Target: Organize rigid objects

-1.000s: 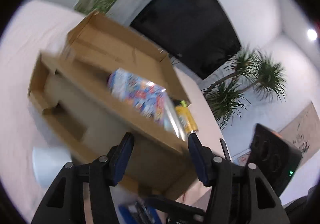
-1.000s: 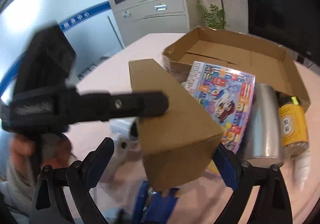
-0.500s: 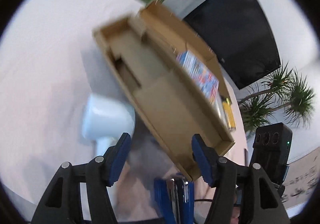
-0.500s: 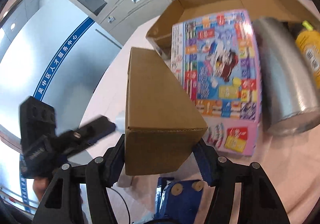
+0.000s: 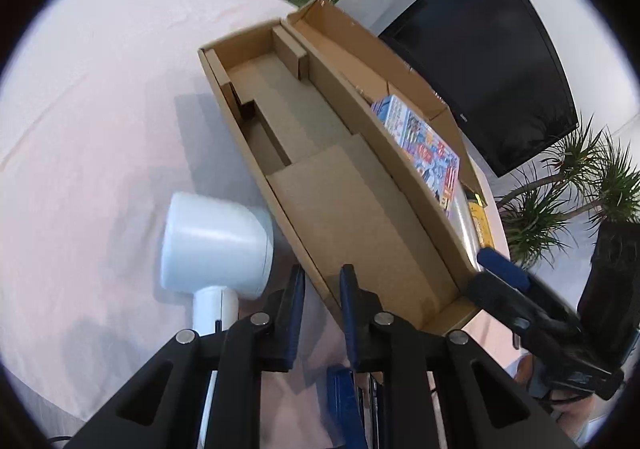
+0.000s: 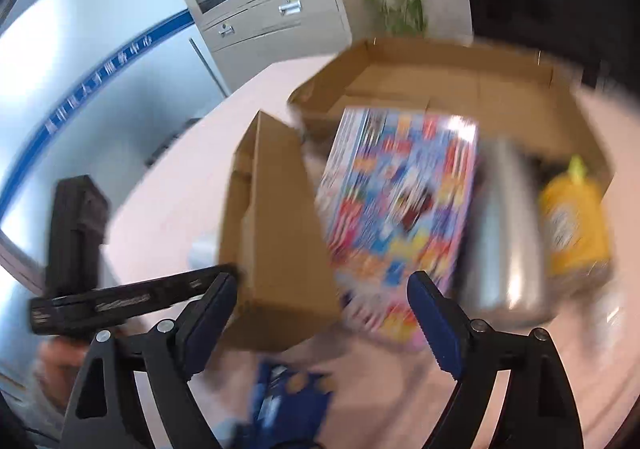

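sorting looked partly done: colourful printed flat box point(image 6: 400, 201), silver cylinder point(image 6: 504, 249) and yellow bottle point(image 6: 572, 225) already lay in the open brown cardboard tray point(image 6: 460, 89). white hair dryer point(image 5: 216, 241) waited on the pink table point(image 5: 100, 129), at nine o'clock of the narrow brown cardboard box point(image 5: 340, 185). left gripper point(image 5: 320, 313) had just clenched on that box's near wall; right gripper point(image 6: 320, 313) had just released, jaws apart. only the left view showed the box empty inside; only the right showed the bottle whole.
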A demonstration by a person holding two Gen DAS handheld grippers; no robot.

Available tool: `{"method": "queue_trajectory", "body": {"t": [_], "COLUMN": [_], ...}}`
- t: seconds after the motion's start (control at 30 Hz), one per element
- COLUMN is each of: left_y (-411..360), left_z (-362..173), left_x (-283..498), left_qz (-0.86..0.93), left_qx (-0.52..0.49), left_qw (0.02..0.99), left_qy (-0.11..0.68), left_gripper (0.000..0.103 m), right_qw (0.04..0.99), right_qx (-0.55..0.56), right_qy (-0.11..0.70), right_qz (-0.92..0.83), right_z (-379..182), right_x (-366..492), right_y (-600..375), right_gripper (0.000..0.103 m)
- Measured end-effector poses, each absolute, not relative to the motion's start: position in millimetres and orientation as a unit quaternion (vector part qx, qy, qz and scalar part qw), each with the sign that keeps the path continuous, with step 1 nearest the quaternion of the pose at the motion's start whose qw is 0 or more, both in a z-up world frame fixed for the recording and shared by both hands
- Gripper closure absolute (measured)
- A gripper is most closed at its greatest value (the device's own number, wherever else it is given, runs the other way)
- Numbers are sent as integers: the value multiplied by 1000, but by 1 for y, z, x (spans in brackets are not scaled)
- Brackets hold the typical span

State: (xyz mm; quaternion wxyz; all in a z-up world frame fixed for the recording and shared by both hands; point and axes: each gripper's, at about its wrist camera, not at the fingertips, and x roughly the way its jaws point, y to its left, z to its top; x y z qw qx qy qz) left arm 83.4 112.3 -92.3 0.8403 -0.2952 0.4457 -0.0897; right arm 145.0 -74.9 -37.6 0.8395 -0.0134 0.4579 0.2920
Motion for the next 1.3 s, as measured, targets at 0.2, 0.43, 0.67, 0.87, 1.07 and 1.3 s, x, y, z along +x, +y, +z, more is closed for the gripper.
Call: {"method": "queue_trajectory", "body": {"t": [0.2, 0.43, 0.67, 0.87, 1.07, 1.3], "left_y": [108, 112, 106, 137, 222, 202], "left_z": [-62, -5, 46, 42, -18, -42], "left_x": [72, 67, 104, 116, 100, 113], "left_qz": [-55, -33, -107, -61, 51, -54], "left_qx": [-232, -156, -112, -142, -240, -288], "left_qw": [875, 922, 937, 938, 883, 838], "left_qy": [422, 354, 313, 311, 401, 459], "left_gripper": [87, 86, 103, 103, 48, 46], "right_qw": [813, 841, 854, 840, 811, 804], "right_qx": [-82, -42, 36, 32, 24, -15], "right_qy": [467, 421, 386, 401, 464, 469], "right_qz": [338, 337, 347, 364, 355, 366], "right_z": [-46, -24, 13, 26, -29, -42], "right_x": [144, 147, 176, 207, 222, 242], "right_y": [-19, -19, -29, -9, -4, 19], "right_gripper": [69, 95, 94, 101, 100, 57]}}
